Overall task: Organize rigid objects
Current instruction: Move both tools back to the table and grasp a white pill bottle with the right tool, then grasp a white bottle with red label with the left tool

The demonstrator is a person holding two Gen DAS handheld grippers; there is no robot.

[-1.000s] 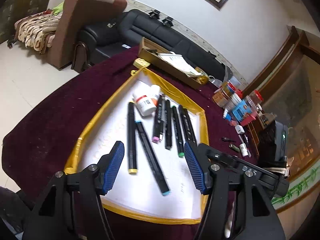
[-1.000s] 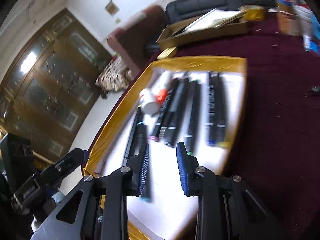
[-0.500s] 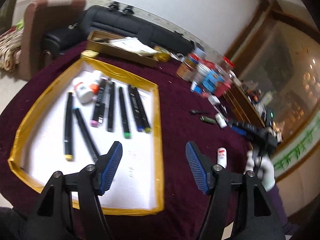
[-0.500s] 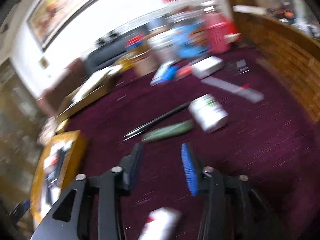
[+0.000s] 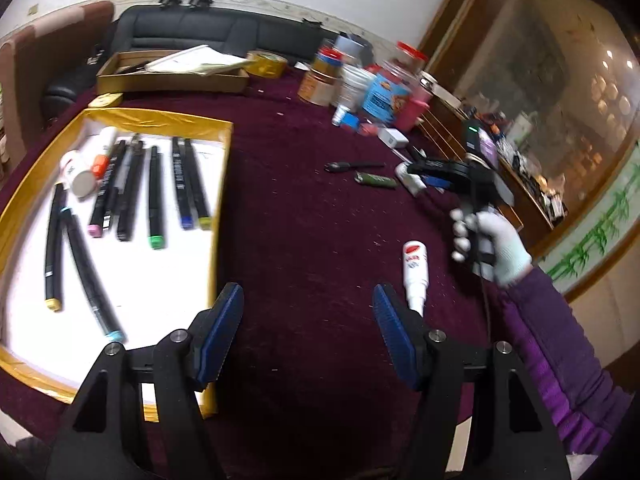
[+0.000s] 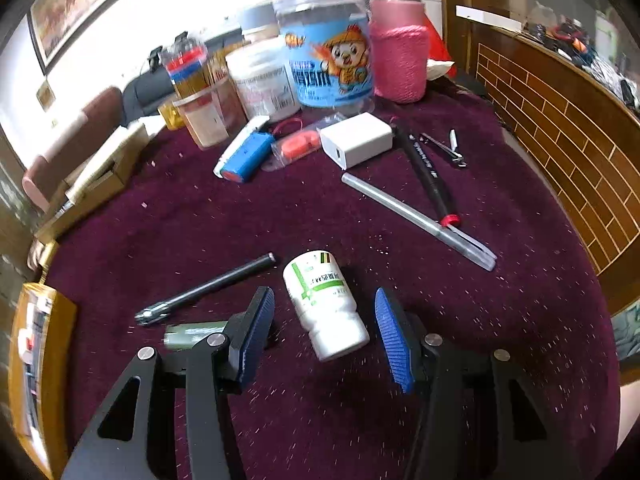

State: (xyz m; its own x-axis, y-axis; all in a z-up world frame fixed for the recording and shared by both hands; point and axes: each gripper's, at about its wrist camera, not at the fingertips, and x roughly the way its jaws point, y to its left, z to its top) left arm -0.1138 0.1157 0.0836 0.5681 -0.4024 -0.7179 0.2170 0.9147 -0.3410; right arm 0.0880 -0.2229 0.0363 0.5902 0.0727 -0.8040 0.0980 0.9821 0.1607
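Note:
A white sheet with a gold border (image 5: 222, 184) lies on the maroon cloth and holds several black markers (image 5: 154, 196) and a white bottle (image 5: 78, 172). My left gripper (image 5: 308, 336) is open and empty over the cloth, right of the sheet; a white bottle with a red label (image 5: 415, 272) lies by its right finger. My right gripper (image 6: 324, 332) is open, its jaws on either side of a white pill bottle with a green label (image 6: 326, 306) lying on the cloth. A black pen (image 6: 208, 288) and a green tube (image 6: 196, 334) lie to its left.
Jars and tubs (image 6: 328, 60), a pink sleeved bottle (image 6: 400, 56), a white charger (image 6: 358, 144), a blue cylinder (image 6: 244, 156), a silver pen (image 6: 416, 220) and a black pen (image 6: 430, 176) crowd the far side. A cardboard box (image 5: 172, 76) stands behind the sheet. A wooden cabinet (image 6: 560, 120) borders the table on the right.
Both grippers swung right, away from the sheet of markers. The right gripper moved over the loose items, opened wider and now brackets the pill bottle.

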